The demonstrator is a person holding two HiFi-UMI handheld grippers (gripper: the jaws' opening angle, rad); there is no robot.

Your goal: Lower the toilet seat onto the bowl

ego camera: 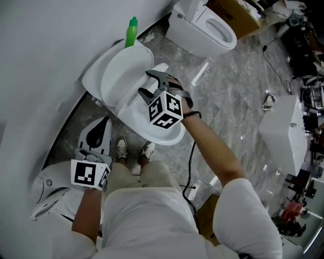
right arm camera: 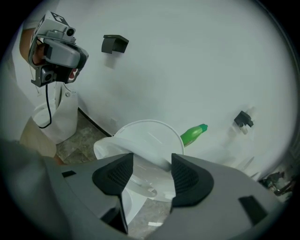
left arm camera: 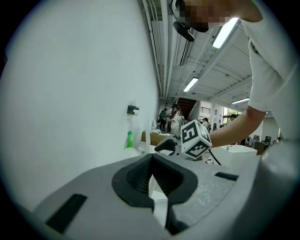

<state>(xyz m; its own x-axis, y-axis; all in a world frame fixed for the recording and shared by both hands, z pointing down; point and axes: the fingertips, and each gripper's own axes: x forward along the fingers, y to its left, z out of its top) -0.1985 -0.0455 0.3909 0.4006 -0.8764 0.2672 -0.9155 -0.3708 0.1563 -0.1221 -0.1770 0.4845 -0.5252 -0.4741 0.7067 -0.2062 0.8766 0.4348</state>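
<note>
A white toilet stands against the wall. Its seat [ego camera: 126,71] is raised over the bowl [ego camera: 171,135], with the lid behind it. My right gripper [ego camera: 149,84] reaches in from the right at the seat's front edge. In the right gripper view the seat [right arm camera: 150,136] fills the gap between the two dark pads, and my right gripper [right arm camera: 150,172] is shut on it. My left gripper [ego camera: 104,122] hangs low at the left, away from the toilet, and points at the floor. Its jaws [left arm camera: 151,159] are shut with nothing in them.
A green bottle [ego camera: 132,31] stands behind the lid by the wall. A second toilet [ego camera: 202,28] and a cardboard box [ego camera: 234,15] are further back. A white fixture [ego camera: 48,189] lies at lower left, a white unit [ego camera: 286,132] at right. A black cable [ego camera: 191,154] runs across the floor.
</note>
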